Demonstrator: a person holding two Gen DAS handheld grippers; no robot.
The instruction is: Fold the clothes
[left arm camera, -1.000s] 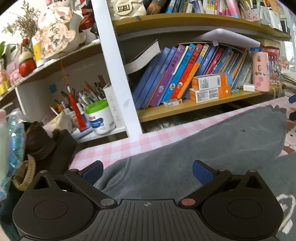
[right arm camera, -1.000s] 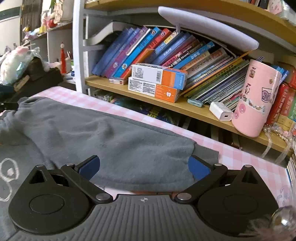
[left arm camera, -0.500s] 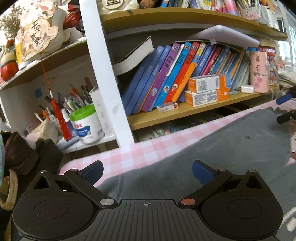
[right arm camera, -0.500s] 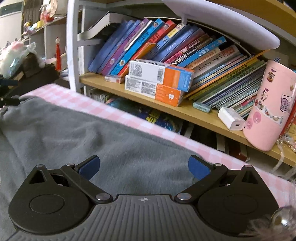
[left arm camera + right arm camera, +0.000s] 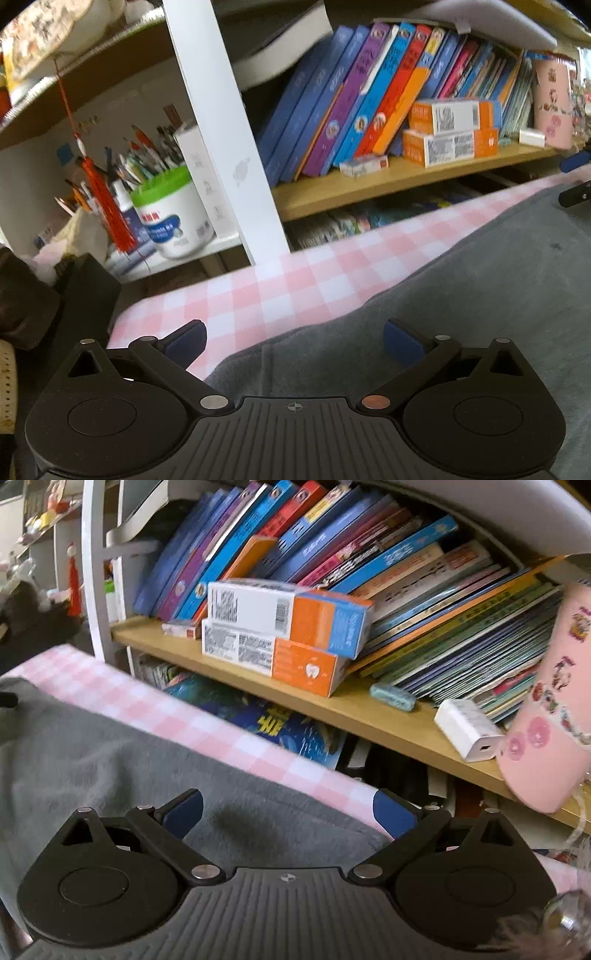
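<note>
We hold both tongs low over the grey garment (image 5: 461,314), which lies flat on the pink checked cloth (image 5: 295,280), its far edge running just short of the cloth's edge nearest the bookshelf (image 5: 388,177). The left gripper (image 5: 293,338) is spread wide and holds nothing, one pad over bare cloth, the other over the garment's left corner. The right gripper (image 5: 288,810) is equally wide and empty, straddling the garment's far right corner, its right pad (image 5: 391,812) past the cloth's edge.

The step in hand looks like taking the far edge at its two corners. To do it well, we should set each pair of fingers down across the hem (not the checked cloth beneath), bite only the garment's layers, and close both sides evenly so the edge lifts straight and the fold toward us lands square. The risk is pinching the cloth too.
</note>
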